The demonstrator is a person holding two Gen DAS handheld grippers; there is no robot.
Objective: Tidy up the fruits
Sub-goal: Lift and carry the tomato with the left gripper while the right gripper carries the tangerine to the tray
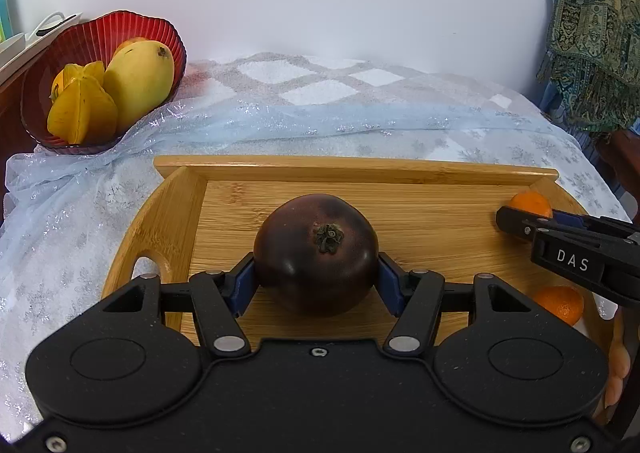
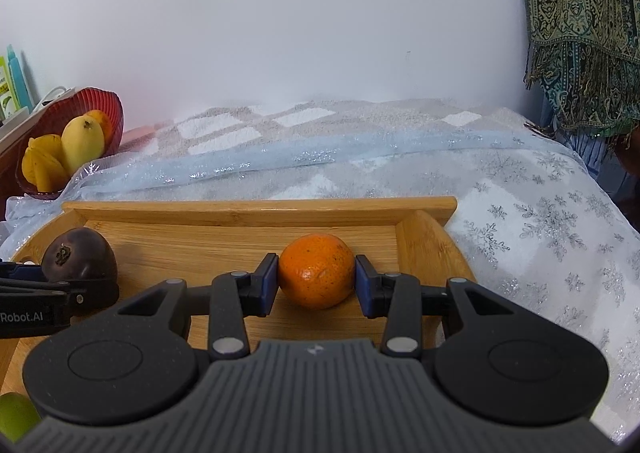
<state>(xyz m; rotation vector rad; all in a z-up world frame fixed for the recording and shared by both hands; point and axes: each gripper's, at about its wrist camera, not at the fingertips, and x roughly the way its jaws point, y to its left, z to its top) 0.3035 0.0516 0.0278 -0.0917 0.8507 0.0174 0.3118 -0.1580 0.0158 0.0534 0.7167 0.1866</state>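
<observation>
A dark purple round fruit [image 1: 316,253] with a dry stem sits in the middle of the wooden tray [image 1: 360,173]. My left gripper [image 1: 316,281] is shut on it, blue pads [image 1: 242,281] pressing both sides. In the right wrist view my right gripper [image 2: 317,279] is shut on an orange tangerine [image 2: 316,271] near the tray's [image 2: 260,209] far right corner. The left wrist view shows this tangerine [image 1: 532,203] at the right edge, partly hidden by the right gripper's fingers [image 1: 516,221]. Whether either fruit rests on the tray or is just off it, I cannot tell.
A red ribbed bowl [image 1: 120,19] at the far left holds a yellow mango [image 1: 140,81] and starfruit [image 1: 80,113]. A second tangerine [image 1: 560,303] lies at the tray's right side. A green fruit [image 2: 14,415] shows at the bottom left. A snowflake cloth [image 2: 540,221] covers the table.
</observation>
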